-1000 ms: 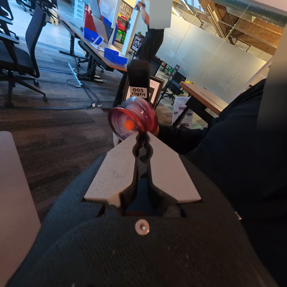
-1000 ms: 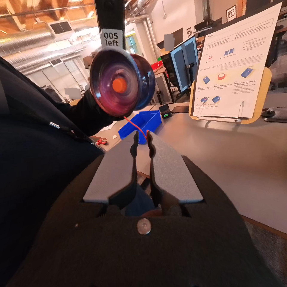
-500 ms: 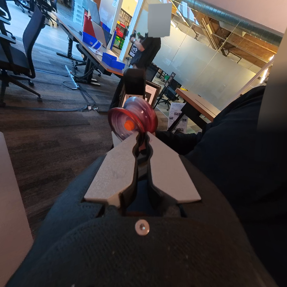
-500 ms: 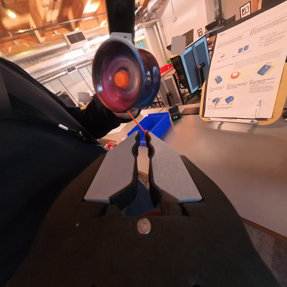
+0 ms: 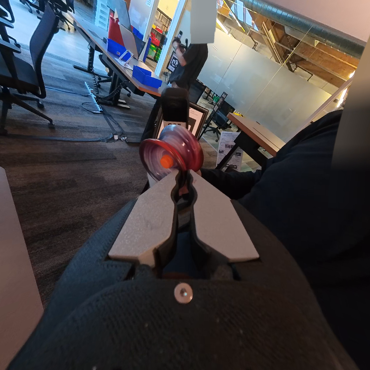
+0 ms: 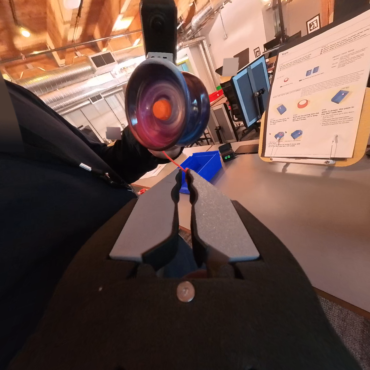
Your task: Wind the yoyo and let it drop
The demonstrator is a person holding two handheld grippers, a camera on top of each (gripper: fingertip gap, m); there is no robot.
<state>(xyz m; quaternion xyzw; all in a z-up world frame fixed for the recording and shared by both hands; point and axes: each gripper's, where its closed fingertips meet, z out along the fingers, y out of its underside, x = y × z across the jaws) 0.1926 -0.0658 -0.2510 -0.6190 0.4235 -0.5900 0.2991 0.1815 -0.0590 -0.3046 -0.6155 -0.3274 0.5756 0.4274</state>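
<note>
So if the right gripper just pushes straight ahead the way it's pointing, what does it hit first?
Most likely the yoyo, which hangs just beyond the right gripper, with the red string running between them. Depth is hard to judge.

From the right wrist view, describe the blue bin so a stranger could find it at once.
Start at the grey table with the paper stand. Left of the stand, past a small black device, sits the blue bin, open-topped and the only bright blue thing on that table.

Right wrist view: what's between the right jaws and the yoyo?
A taut red string runs from the yoyo down to the right gripper; otherwise bare air.
</note>
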